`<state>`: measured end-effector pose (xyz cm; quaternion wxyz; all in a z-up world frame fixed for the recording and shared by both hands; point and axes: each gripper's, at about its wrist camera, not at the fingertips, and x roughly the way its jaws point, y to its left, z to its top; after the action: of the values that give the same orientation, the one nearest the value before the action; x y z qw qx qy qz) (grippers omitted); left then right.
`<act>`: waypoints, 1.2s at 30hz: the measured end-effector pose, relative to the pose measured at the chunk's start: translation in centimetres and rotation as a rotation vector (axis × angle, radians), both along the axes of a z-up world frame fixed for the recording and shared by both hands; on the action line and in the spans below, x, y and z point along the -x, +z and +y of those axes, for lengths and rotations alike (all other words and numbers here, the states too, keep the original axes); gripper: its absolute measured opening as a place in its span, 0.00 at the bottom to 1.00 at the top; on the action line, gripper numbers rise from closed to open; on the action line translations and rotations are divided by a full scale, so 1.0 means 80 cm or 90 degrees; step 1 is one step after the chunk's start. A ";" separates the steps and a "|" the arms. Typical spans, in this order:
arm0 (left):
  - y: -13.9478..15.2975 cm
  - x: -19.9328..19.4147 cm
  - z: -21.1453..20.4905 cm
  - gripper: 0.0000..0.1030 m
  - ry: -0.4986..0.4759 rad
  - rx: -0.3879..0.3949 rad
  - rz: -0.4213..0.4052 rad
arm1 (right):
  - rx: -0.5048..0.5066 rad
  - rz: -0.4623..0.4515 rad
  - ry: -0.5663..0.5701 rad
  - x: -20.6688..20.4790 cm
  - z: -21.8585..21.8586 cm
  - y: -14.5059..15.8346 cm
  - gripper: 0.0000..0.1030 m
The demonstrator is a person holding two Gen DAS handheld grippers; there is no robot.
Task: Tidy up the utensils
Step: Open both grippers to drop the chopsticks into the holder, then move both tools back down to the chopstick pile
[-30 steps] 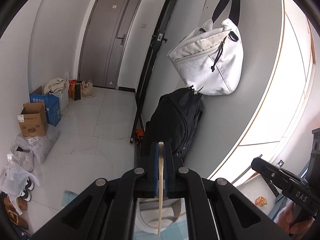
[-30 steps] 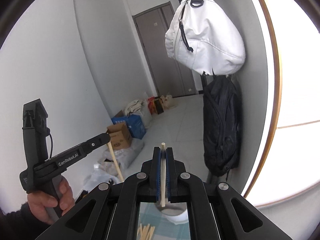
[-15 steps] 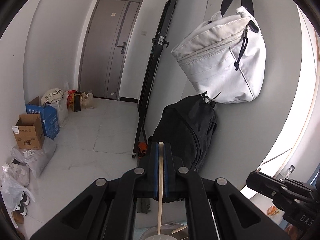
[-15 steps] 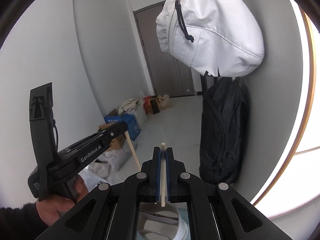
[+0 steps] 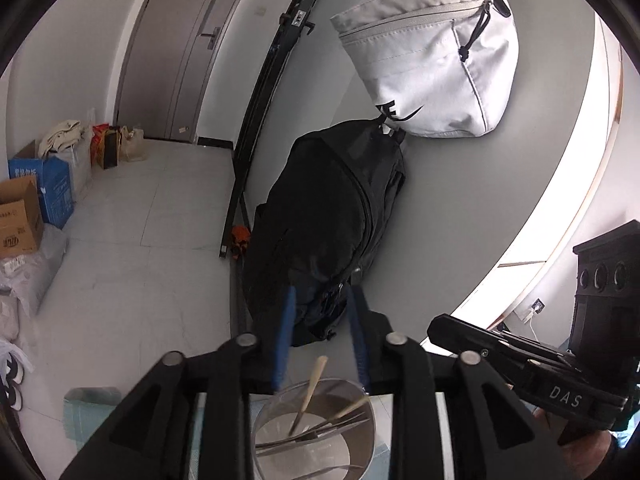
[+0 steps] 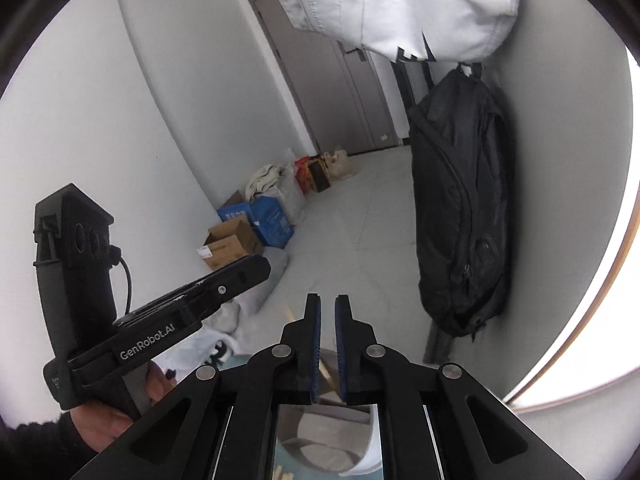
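My left gripper (image 5: 321,292) hangs over a round metal cup (image 5: 264,412), its jaws opening, and its blue pads stand well apart. A pale wooden chopstick (image 5: 311,380) drops free between them into the cup, where several utensils lie. My right gripper (image 6: 328,300) hovers over the same cup (image 6: 304,428). Its jaws are opening too, with a narrow gap. A chopstick (image 6: 326,372) shows below the pads, which do not press on it. Each gripper appears in the other's view: the right gripper (image 5: 436,326) and the left gripper (image 6: 248,276).
A black backpack (image 5: 328,220) and a white bag (image 5: 432,56) hang on the wall ahead. Cardboard and blue boxes (image 5: 32,204) sit along the far wall by a grey door (image 5: 176,52). A teal mat (image 5: 92,408) lies under the cup.
Both grippers came down toward the cup. Both held a chopstick in shut jaws before. Now the jaws have parted and both chopsticks have slipped down out of the pads.
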<state>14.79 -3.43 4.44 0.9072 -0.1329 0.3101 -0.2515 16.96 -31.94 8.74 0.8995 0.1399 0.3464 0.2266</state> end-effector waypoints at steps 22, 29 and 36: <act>0.037 0.087 0.014 0.61 0.113 -0.060 0.004 | -0.055 -0.046 -0.056 0.122 -0.024 0.038 0.66; 0.046 0.123 0.023 0.78 0.134 -0.055 -0.024 | -0.052 -0.065 -0.050 0.158 -0.014 0.047 0.74; 0.026 0.152 0.035 0.83 0.147 -0.066 -0.030 | -0.029 -0.068 -0.015 0.188 0.010 0.022 0.84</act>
<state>2.62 -0.59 6.53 0.9428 -0.1148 0.2836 -0.1322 1.93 -31.15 10.52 0.9158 0.1523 0.2912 0.2308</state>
